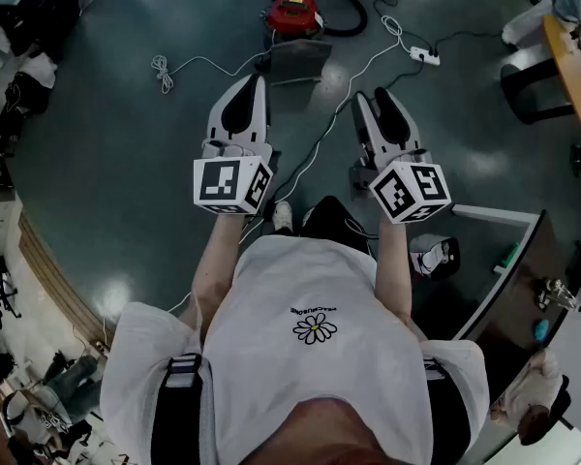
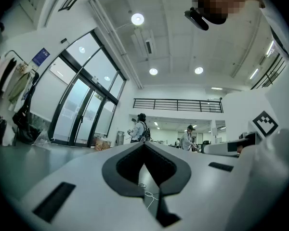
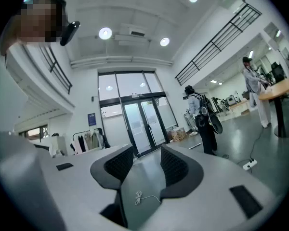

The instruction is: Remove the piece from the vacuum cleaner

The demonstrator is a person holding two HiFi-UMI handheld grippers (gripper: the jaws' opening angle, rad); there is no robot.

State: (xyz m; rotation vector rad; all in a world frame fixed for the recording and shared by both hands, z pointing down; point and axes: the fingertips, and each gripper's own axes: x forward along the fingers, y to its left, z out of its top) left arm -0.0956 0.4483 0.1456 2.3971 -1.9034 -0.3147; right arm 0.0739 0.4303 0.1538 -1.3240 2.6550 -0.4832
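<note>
In the head view a small red vacuum cleaner (image 1: 292, 12) with a black hose (image 1: 341, 17) looped beside it sits on the dark floor, far ahead of both grippers. My left gripper (image 1: 257, 83) is held out at chest height, its jaws meeting at the tips with nothing between them (image 2: 144, 146). To its right, my right gripper (image 1: 381, 100) stands open and empty (image 3: 147, 153). Both gripper views look level across the hall, and the vacuum cleaner does not show in them.
A white cable (image 1: 189, 66) and a power strip (image 1: 426, 54) lie on the floor near a grey flat object (image 1: 300, 58). At the right are a wooden table (image 1: 573, 61), a stool (image 1: 533, 90) and a dark desk (image 1: 523, 260). People (image 3: 201, 117) stand by the glass doors (image 3: 139, 119).
</note>
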